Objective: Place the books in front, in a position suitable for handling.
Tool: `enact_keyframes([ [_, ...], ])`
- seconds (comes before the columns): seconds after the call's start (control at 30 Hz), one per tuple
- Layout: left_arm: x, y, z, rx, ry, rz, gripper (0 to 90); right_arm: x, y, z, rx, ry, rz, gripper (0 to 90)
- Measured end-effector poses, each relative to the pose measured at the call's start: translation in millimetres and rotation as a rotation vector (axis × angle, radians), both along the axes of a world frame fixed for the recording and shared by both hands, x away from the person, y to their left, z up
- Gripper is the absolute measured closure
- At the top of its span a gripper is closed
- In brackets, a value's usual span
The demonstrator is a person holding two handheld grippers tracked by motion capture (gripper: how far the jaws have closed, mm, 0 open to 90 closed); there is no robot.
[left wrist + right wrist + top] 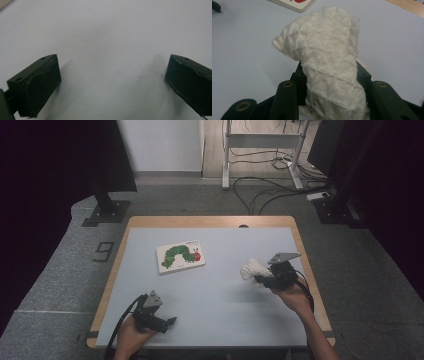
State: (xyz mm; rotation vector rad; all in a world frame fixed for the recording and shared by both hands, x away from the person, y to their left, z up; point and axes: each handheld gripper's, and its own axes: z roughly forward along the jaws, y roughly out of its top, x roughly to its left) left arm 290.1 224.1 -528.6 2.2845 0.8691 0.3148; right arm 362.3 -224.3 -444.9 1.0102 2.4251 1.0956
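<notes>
Now the white cloth [327, 62] rides clamped in the right gripper [262, 277].
Right of the caterpillar book [180, 256], its free end points bookward; the left gripper [167, 322], jaws apart, rests farther off.

Both grippers [170, 321] [258, 279] are black, each topped by a grey three-cornered plate and trailing a black cable

The counter [210, 285] is viewed from above and behind the person, facing forward and down, while each hand-held gripper view is set close over its surface, the right one sharing the book [180, 256] corner.
</notes>
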Motion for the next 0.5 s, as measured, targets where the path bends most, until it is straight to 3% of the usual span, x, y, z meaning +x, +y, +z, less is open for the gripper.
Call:
enact_keyframes([
  [0.5,0.0,0.0,0.0,0.000,-0.001,0.001,0.0,-32.6,-43.5,-5.1,0.012,-0.004,-0.059,57.7],
])
